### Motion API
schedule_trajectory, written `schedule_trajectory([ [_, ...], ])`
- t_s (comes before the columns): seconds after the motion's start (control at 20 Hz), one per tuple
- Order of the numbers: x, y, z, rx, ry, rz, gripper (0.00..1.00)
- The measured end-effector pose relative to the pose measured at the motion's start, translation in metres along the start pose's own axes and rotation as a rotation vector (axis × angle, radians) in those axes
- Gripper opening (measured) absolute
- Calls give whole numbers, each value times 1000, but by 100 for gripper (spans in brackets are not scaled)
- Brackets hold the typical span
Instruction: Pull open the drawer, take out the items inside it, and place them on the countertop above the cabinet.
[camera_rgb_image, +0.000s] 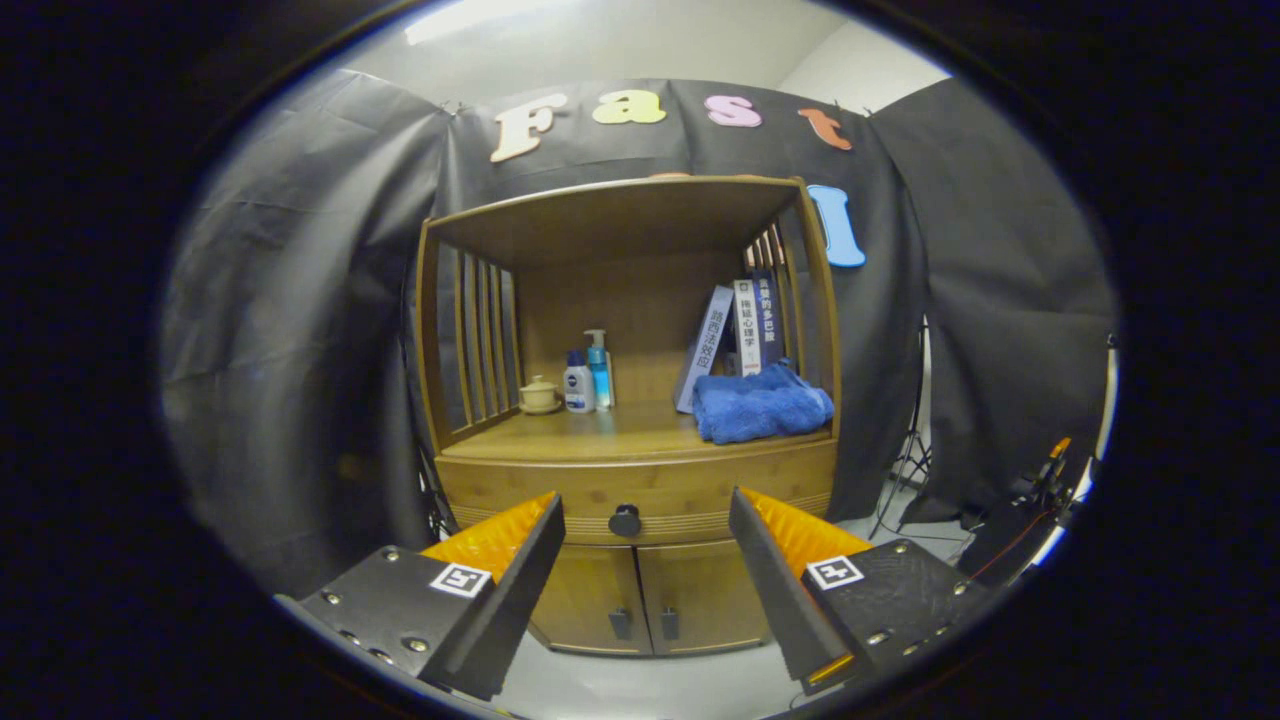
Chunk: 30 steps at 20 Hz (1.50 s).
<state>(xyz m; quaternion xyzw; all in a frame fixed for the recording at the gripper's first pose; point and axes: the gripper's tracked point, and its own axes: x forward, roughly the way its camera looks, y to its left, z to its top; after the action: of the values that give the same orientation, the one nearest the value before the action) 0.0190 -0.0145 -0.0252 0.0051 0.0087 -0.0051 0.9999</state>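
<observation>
A wooden cabinet (640, 470) stands ahead against the black cloth wall. Its drawer (560, 487) is shut, with a dark round knob (625, 520) at the middle of its front. The knob sits beyond my fingertips, in line with the gap between them. My gripper (645, 520) is open, fingers wide apart and holding nothing, still some way short of the cabinet. The countertop (600, 432) above the drawer is an open shelf under a wooden roof. What lies inside the drawer is hidden.
On the countertop stand a small lidded cup (539, 395), two bottles (588, 378), several leaning books (735, 340) and a folded blue towel (760, 408). Two small doors (645, 605) sit below the drawer. A tripod and cables (1010, 500) stand at right.
</observation>
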Motion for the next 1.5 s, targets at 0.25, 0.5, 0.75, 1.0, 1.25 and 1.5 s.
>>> schedule_trajectory([
  [0.25,12,-4,-23,-3,24,6,99],
  [0.5,41,-15,-56,51,73,-22,99],
  [0.75,101,-23,-71,29,75,-55,99],
  [1.0,157,-1,-98,11,82,-43,99],
  [1.25,194,24,-126,-41,98,-17,99],
  [1.5,212,22,-152,-6,145,-53,59],
])
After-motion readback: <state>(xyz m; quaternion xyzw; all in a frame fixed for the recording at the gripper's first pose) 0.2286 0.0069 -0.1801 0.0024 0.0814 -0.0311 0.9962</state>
